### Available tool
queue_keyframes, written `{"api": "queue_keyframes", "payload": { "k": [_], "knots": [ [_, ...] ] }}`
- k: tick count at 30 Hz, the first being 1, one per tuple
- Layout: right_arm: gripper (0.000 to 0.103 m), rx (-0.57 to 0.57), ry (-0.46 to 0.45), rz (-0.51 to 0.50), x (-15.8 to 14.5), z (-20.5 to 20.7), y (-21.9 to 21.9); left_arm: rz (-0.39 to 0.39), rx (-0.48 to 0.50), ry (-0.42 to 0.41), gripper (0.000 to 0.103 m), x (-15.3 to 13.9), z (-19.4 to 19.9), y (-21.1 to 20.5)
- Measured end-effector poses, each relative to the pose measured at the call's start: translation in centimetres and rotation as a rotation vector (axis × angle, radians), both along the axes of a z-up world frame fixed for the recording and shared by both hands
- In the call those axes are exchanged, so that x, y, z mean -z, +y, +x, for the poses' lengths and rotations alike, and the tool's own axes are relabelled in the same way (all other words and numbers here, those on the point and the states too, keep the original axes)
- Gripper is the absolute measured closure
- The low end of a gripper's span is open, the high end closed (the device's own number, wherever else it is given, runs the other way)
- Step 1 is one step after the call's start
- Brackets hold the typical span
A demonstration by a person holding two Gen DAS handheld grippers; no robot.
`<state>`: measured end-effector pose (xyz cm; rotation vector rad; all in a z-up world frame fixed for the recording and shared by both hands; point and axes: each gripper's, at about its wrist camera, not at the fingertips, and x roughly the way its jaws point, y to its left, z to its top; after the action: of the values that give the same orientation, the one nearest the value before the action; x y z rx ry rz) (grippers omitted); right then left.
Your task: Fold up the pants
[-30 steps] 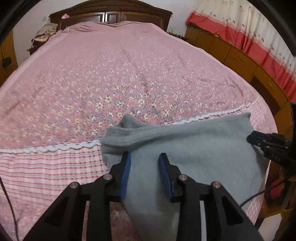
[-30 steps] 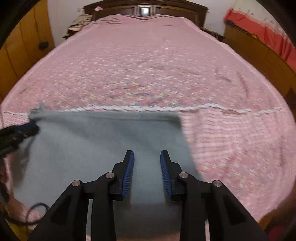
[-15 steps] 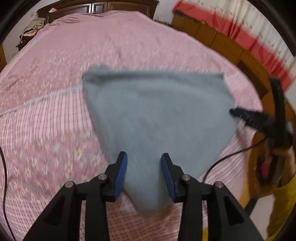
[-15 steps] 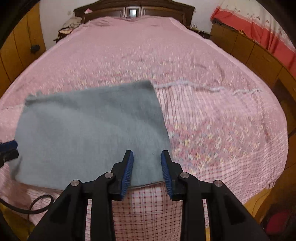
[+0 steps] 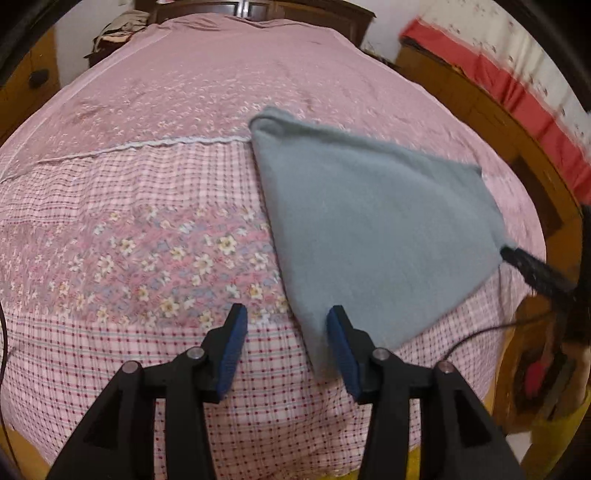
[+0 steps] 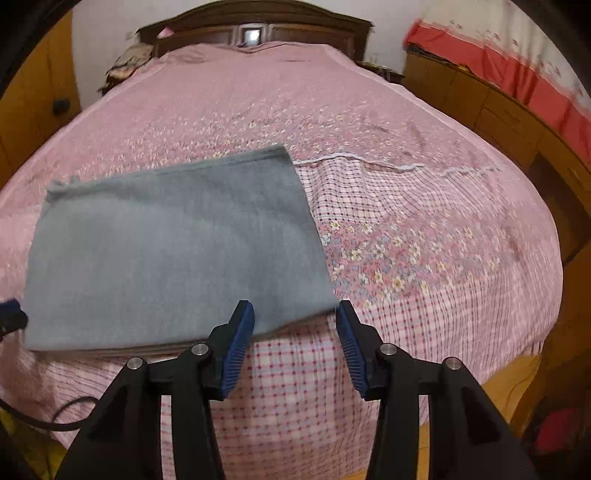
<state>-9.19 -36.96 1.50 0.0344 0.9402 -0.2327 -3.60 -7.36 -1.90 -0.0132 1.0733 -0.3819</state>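
Folded grey fleece pants (image 5: 373, 229) lie flat as a roughly rectangular pad on the pink floral-and-check bedspread (image 5: 155, 236), near the foot edge of the bed, well short of the dark wooden headboard (image 6: 255, 26) at the far end.

Left to right:

Left hand-held gripper (image 5: 286, 347): jaws spread and opening. Bare checked bedspread shows through most of the gap. The pad's near left corner lies just inside its right blue pad; contact can't be told and nothing is pinched. From this hand the pad lies ahead and to the right.

Pants pad: its long axis looks to run across the bed, parallel to the foot edge, with the short sides at the two hands. The far edge sits about on the white lace seam line (image 5: 155, 146) of the bedspread. The near long edge shows stacked layers in the right wrist view.

Right hand-held gripper (image 6: 295, 341): jaws spread and opening. The pad's near right corner lies in the gap, loose, no squeeze on it. From this hand the pad lies ahead and to the left. Its black tip also shows at the pad's right edge in the left wrist view.

Judgement: each hand is at its own near corner, about equally close. The fold looks done or nearly done. Any further fold would bring one short end over the other along that cross-bed axis.
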Motion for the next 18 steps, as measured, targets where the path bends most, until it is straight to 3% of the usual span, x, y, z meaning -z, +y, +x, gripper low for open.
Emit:
{"api": "queue_keyframes", "payload": {
  "k": [6, 9, 14, 18],
  "knots": [
    [0.056, 0.014, -0.083, 0.098, -1.6, -1.7, 2.0, -0.054, -0.01, -0.015, 0.054, -0.8, 0.5, -0.4],
    [0.056, -0.021, -0.103, 0.084, -2.4, -1.9, 4.1, -0.045, -0.002, 0.003, 0.046, 0.1, 1.0, -1.8],
    [0.056, -0.063, -0.078, 0.013, -1.6, -1.0, 6.2, -0.023, 0.005, 0.01, 0.044, 1.4, 0.9, -3.1],
    [0.055, -0.056, -0.022, 0.051, 0.8, 0.1, 6.3, -0.019, 0.009, 0.002, 0.043, 1.8, 0.6, -3.5]
  ]
}}
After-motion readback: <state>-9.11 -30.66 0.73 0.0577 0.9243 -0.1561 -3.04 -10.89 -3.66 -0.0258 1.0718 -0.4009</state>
